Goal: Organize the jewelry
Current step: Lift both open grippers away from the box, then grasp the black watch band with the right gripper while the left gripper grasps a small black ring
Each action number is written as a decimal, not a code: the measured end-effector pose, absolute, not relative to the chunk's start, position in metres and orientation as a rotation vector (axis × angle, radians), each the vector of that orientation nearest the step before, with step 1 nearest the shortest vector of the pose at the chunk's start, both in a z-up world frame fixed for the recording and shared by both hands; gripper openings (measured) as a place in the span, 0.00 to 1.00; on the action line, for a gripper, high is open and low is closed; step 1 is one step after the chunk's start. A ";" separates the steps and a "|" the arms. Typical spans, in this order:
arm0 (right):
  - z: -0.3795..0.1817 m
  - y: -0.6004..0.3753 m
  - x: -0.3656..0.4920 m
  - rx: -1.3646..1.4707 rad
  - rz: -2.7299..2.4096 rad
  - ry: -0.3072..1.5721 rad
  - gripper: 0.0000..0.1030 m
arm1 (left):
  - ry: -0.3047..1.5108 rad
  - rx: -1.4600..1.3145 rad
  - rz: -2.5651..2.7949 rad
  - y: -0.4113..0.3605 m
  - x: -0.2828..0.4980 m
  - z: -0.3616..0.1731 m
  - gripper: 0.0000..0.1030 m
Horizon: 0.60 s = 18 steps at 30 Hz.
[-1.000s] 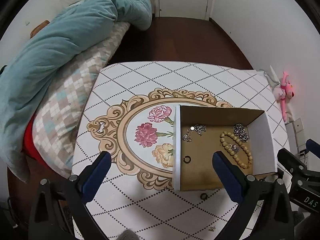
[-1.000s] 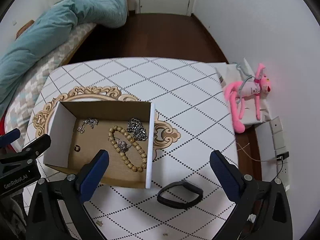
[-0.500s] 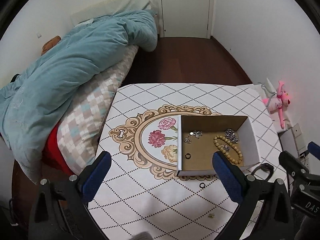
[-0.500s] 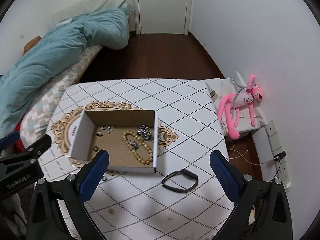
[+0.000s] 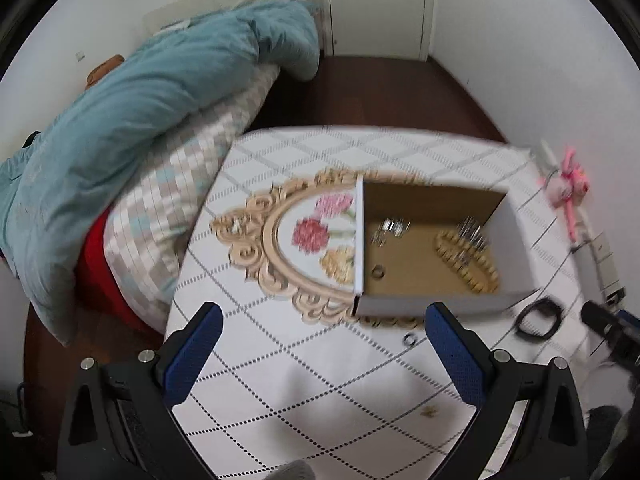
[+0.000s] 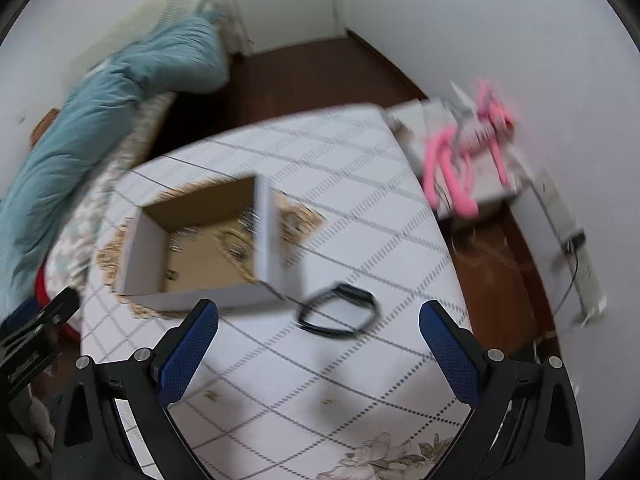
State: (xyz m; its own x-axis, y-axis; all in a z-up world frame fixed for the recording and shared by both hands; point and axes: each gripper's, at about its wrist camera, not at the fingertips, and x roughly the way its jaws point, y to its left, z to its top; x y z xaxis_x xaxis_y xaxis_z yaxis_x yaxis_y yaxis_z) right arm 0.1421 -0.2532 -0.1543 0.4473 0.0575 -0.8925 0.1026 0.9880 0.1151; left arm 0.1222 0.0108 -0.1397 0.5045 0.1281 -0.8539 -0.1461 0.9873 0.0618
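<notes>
Both grippers hover above the patterned tabletop (image 5: 304, 364) with fingers spread wide and empty: left gripper (image 5: 320, 354), right gripper (image 6: 318, 350). The open cardboard box (image 5: 516, 240) sits right of centre in the left wrist frame, holding a beaded bracelet (image 5: 470, 264), a silver chain (image 5: 390, 228) and a small ring (image 5: 378, 271). A second ring (image 5: 410, 339) lies on the tabletop just below the box, and a black wristband (image 6: 338, 316) lies near the box's lower right corner; both frames are motion-blurred.
</notes>
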 end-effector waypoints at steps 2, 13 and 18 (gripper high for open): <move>-0.179 -0.262 0.150 0.177 -0.025 1.151 0.99 | 1.067 -0.012 0.176 0.011 0.124 -0.159 1.00; -0.251 -0.246 0.184 0.033 -0.017 1.193 1.00 | 1.180 0.023 0.207 0.011 0.133 -0.216 1.00; -0.265 -0.239 0.189 0.003 -0.032 1.217 0.99 | 1.184 0.042 0.202 0.007 0.134 -0.220 1.00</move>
State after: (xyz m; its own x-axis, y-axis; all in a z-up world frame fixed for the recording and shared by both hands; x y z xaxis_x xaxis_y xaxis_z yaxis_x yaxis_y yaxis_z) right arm 0.1892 -0.2386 -0.2648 0.3463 -0.0233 -0.9378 0.0261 0.9995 -0.0152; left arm 0.1340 0.0075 -0.2202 0.3619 0.1783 -0.9150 -0.1347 0.9812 0.1379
